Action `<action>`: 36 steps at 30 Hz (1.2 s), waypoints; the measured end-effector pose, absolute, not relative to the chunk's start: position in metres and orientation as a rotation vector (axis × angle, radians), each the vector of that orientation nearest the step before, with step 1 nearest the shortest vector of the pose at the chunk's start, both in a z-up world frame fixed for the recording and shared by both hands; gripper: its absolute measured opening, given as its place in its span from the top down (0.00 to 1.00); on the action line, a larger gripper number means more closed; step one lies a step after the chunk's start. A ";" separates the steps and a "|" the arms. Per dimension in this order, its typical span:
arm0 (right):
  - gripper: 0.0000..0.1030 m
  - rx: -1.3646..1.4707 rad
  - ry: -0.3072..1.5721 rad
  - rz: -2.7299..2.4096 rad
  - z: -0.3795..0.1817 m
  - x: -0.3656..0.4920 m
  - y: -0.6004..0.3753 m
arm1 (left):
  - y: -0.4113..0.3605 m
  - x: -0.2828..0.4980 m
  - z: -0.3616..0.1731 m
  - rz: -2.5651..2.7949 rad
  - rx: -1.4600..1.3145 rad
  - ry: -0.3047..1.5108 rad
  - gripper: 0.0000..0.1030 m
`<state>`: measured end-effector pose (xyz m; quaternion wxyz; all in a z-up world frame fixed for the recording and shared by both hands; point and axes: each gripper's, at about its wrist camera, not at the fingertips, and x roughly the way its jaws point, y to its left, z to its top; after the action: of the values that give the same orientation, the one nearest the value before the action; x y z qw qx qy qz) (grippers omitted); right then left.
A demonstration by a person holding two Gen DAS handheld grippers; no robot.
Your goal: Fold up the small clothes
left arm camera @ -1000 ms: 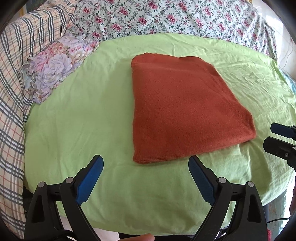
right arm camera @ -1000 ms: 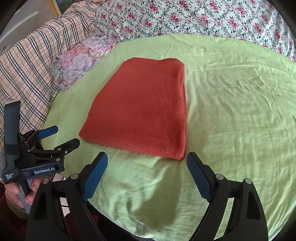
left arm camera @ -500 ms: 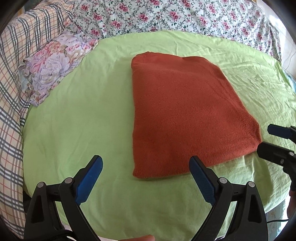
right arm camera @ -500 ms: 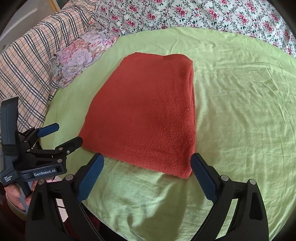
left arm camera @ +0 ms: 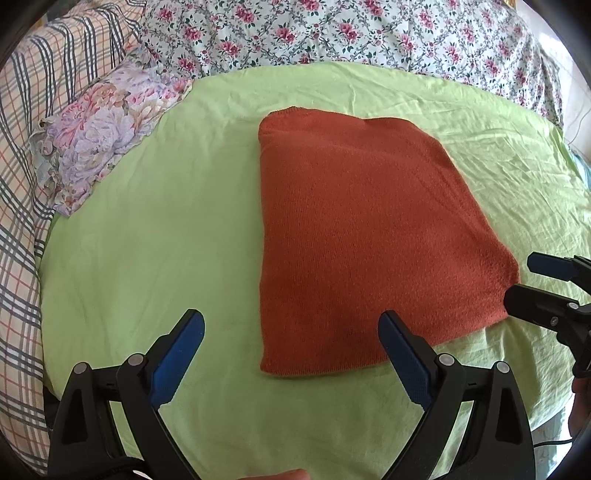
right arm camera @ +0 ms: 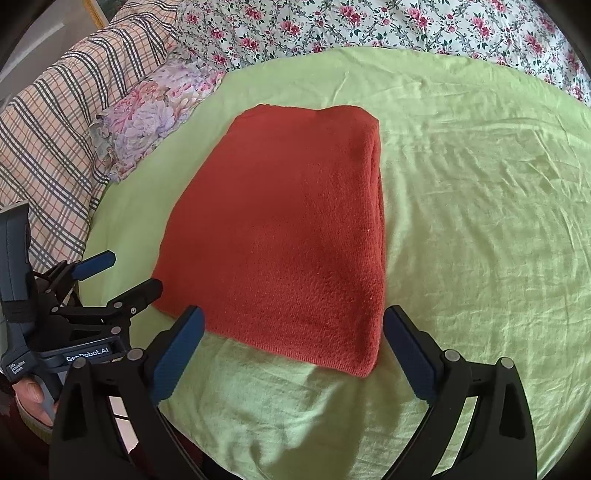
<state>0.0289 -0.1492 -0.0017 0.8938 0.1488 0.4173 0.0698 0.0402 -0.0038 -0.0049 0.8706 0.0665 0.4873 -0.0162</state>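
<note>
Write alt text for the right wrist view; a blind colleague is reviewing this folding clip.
A rust-red folded garment lies flat on a light green sheet, just beyond the open right gripper. The open left gripper sits at its near left corner, with a floral pillow and plaid bedding behind.

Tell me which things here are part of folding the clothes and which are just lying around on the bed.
Part of the job:
- rust-red folded garment
- left gripper, open
- right gripper, open
- green sheet it lies on

Just lying about:
- floral pillow
- plaid blanket
- rose-print bedding
</note>
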 end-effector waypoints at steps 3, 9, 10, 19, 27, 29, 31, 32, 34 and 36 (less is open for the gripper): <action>0.06 0.303 0.866 0.152 0.000 0.033 -0.146 | -0.002 0.042 -0.001 -0.038 0.127 1.008 0.07; 0.06 0.289 0.857 0.163 0.003 0.042 -0.144 | 0.001 0.045 0.002 -0.039 0.104 0.993 0.07; 0.06 0.289 0.859 0.162 0.002 0.043 -0.145 | 0.001 0.047 0.001 -0.037 0.105 0.996 0.07; 0.06 0.282 0.874 0.168 0.003 0.054 -0.145 | 0.001 0.053 -0.001 -0.030 0.100 1.003 0.07; 0.06 0.288 0.847 0.158 0.003 0.061 -0.151 | 0.002 0.057 -0.005 -0.038 0.079 1.007 0.06; 0.06 0.292 0.853 0.156 0.001 0.063 -0.152 | 0.001 0.057 -0.007 -0.039 0.078 1.014 0.06; 0.06 0.295 0.859 0.159 0.000 0.064 -0.151 | 0.001 0.057 -0.007 -0.034 0.077 1.014 0.06; 0.06 0.294 0.858 0.159 0.000 0.064 -0.151 | 0.002 0.058 -0.007 -0.037 0.075 1.013 0.06; 0.06 0.294 0.855 0.161 0.000 0.065 -0.152 | 0.002 0.058 -0.007 -0.043 0.066 1.015 0.06; 0.06 0.295 0.856 0.163 -0.001 0.065 -0.151 | 0.001 0.058 -0.007 -0.048 0.068 1.013 0.06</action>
<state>0.0646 -0.1513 -0.0008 0.8962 0.1423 0.4129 0.0786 0.0581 0.0008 -0.0073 0.8737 0.0327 0.4848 -0.0231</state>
